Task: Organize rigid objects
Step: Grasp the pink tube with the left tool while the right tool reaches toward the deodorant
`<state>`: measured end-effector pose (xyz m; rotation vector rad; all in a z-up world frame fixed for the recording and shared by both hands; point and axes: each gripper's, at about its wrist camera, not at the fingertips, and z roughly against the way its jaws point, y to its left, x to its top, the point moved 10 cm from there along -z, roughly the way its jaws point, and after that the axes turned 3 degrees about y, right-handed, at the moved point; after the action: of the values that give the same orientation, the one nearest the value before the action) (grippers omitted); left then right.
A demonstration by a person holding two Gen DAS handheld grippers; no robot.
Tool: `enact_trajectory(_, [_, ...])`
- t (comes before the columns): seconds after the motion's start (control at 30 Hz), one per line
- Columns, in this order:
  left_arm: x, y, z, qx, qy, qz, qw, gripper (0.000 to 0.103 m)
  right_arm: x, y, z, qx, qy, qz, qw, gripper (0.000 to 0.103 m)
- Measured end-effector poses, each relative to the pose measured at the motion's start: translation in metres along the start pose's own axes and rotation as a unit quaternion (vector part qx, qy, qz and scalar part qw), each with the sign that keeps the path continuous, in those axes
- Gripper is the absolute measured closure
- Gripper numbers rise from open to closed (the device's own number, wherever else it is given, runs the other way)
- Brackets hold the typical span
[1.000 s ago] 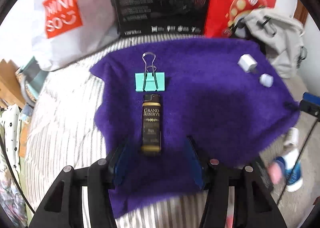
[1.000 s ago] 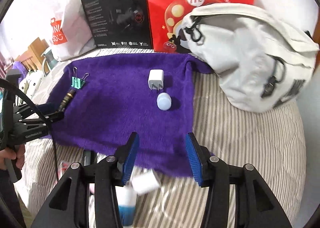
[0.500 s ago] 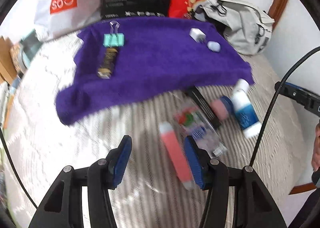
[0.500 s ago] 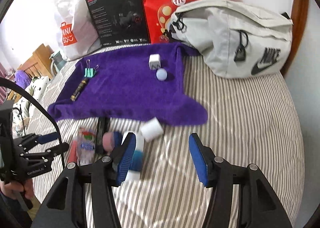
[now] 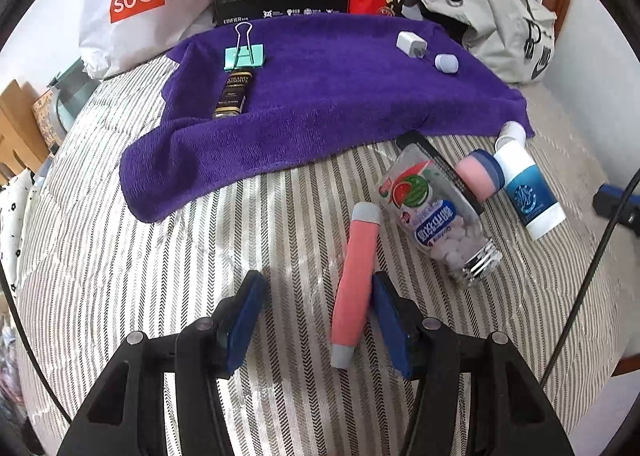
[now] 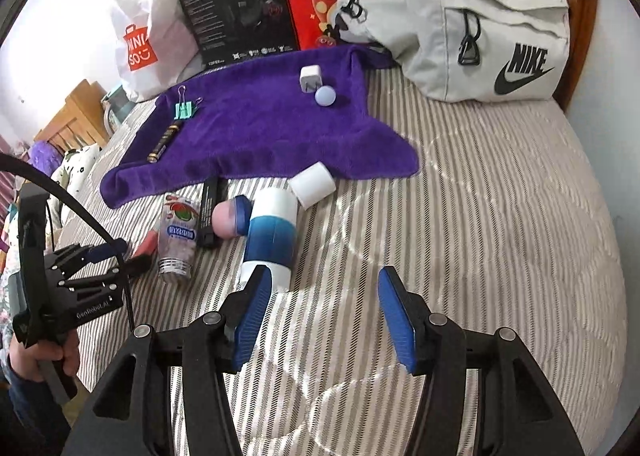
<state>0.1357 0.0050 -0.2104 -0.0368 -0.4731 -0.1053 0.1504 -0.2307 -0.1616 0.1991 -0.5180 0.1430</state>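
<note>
Pink tube (image 5: 355, 280) could roll off-centre: left gripper (image 5: 316, 316) jaws spread, one pad touching it (right gripper (image 6: 326, 316) spread, empty).

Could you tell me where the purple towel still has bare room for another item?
The purple towel is bare across its middle, between the binder clip and lighter on one side and the white charger and round case on the other. Below its near hem, the bedspread is crowded with bottles.
</note>
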Motion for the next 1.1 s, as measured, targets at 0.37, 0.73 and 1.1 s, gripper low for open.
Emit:
enact_trajectory(0.37, [0.008,-0.027,-0.001,-0.026,-0.021,-0.053,0.998,0.086,0.002,0.019,-0.012,0.027,0.001,-0.006,1.0,0.048])
enact_trajectory(0.73, [0.001,-0.02,0.003,-0.045,-0.015,-0.04,0.9981,0.086,0.015,0.038,-0.068,0.012,0.033,0.014,0.999,0.048])
enact_trajectory(1.1, [0.002,-0.02,0.003,-0.058,-0.02,-0.033,0.9975,0.086,0.002,0.028,-0.063,-0.007,0.033,0.041,0.999,0.067])
